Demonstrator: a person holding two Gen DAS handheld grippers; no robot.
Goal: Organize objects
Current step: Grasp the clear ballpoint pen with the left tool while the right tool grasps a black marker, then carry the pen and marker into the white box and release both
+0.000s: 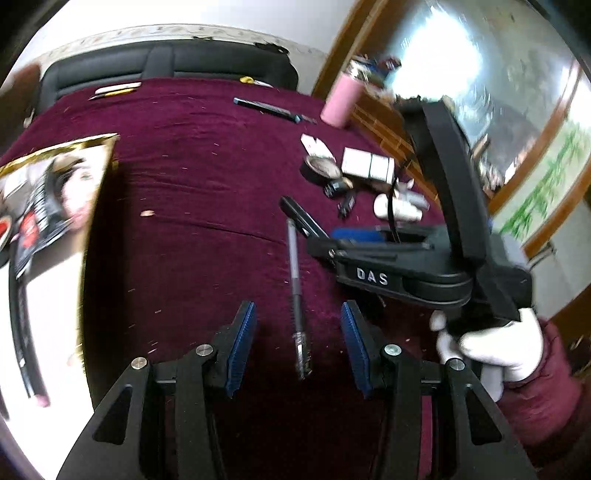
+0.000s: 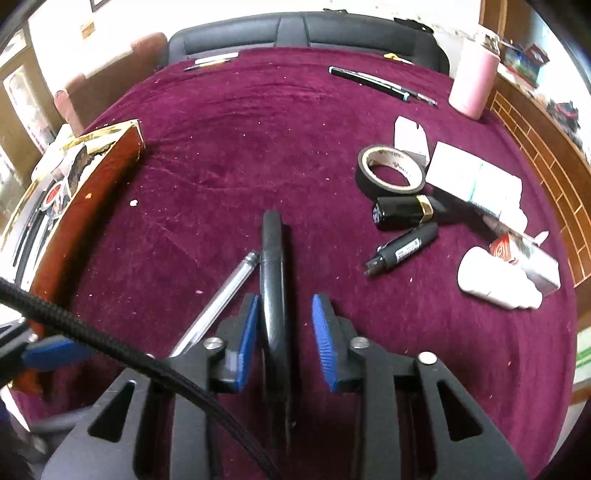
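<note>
You're working over a table draped in a dark red velvet cloth (image 2: 258, 147), speckled with pale crumbs. Behind its far edge stands a black padded seat back (image 2: 303, 33) against a white wall (image 2: 59, 40). To your right, a wood-framed window (image 1: 517, 110) pours in bright daylight, with a brown lattice panel (image 2: 535, 155) below.

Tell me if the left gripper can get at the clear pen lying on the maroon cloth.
Probably yes. The left gripper is open, and the clear pen lies lengthwise between its fingers with nothing on top of it. The right gripper sits close by over a black pen, so space is tight.
</note>
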